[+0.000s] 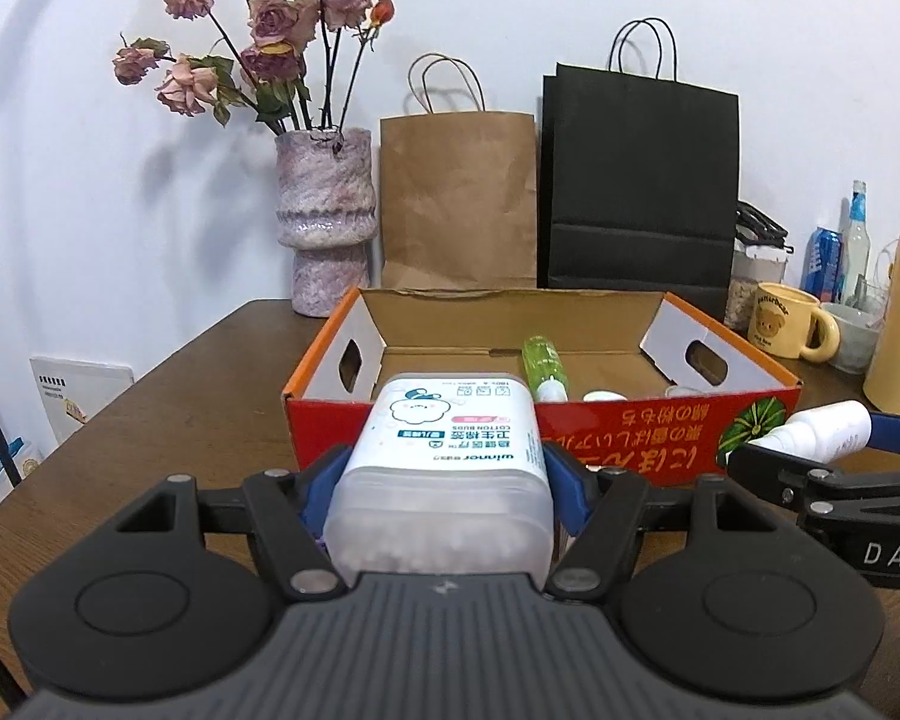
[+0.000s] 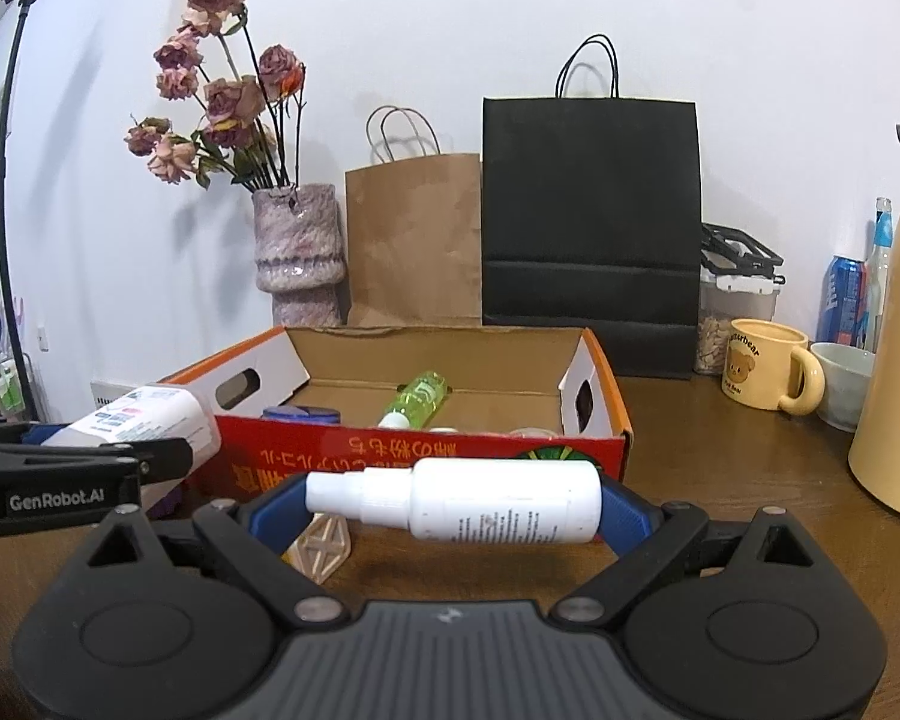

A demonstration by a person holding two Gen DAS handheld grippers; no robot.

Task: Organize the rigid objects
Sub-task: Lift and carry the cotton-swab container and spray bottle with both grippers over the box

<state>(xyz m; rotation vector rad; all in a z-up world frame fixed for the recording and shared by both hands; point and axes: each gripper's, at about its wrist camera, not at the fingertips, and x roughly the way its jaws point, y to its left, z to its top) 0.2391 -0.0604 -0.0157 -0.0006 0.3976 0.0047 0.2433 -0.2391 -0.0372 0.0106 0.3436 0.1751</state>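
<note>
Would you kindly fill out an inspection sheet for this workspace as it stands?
Surface: brown wooden table.
Job's things: open cardboard box holds a green bottle, lying down.
Clutter: yellow mug, bowl, vase, paper bags.
Grippers: left gripper shut on cotton bud box; right gripper shut on white spray bottle.
Cables: nothing seen.
Surroundings: white wall.

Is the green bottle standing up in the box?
No, the green bottle lies on its side on the floor of the cardboard box, its white cap pointing toward the camera.
</note>
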